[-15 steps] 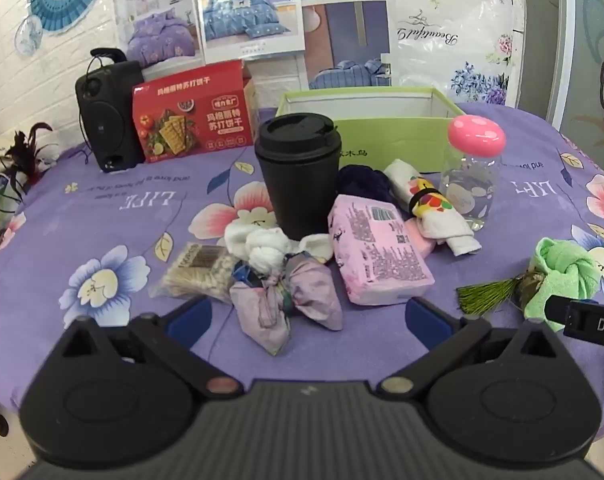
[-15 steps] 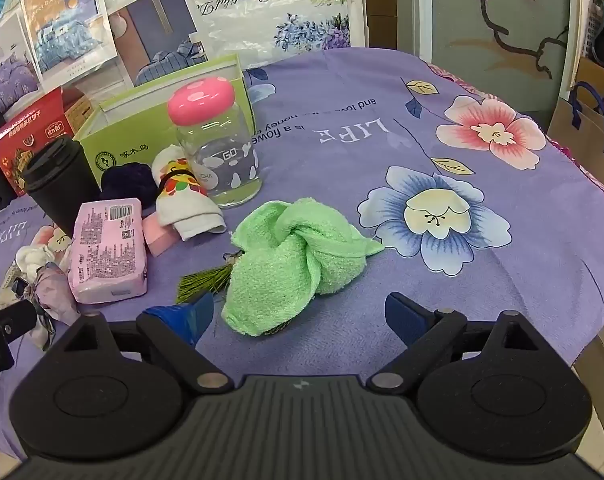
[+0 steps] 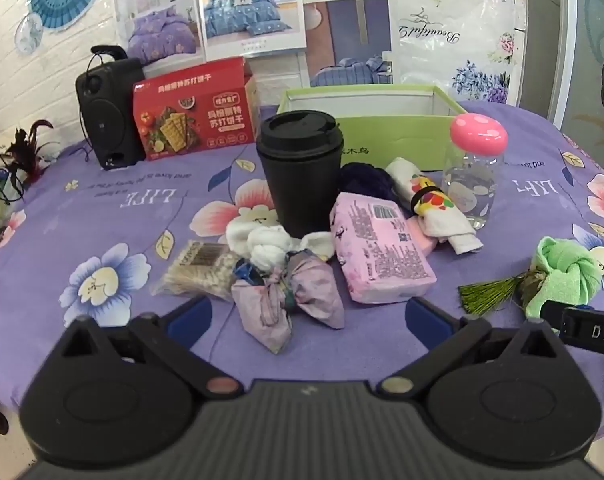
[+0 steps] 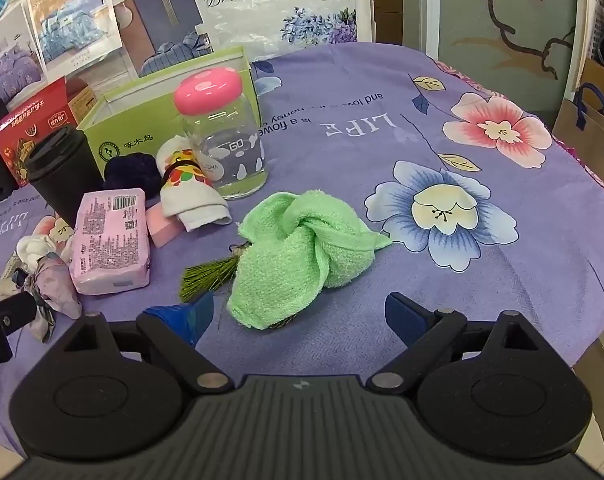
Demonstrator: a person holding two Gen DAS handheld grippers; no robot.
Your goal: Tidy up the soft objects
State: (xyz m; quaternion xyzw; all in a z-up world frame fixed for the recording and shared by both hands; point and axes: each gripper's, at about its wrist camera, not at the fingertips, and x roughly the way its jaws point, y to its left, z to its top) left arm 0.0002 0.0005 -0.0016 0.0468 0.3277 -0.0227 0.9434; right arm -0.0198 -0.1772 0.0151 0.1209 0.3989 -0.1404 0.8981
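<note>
Both my grippers, left gripper (image 3: 308, 318) and right gripper (image 4: 298, 316), are spread wide, empty: left before the knotted floral cloth (image 3: 288, 296), right before the green towel (image 4: 302, 256) beside that cloth.

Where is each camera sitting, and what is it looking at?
Left wrist: sits on the left tool, looking down at the knotted purple cloth and black cup; its own open fingers show, and the tip of the right tool at the right edge.
Right wrist: sits on the right tool, looking down at the green towel; its own open fingers show.
Both see the pink tissue pack, green box and pink-lidded jar.
</note>
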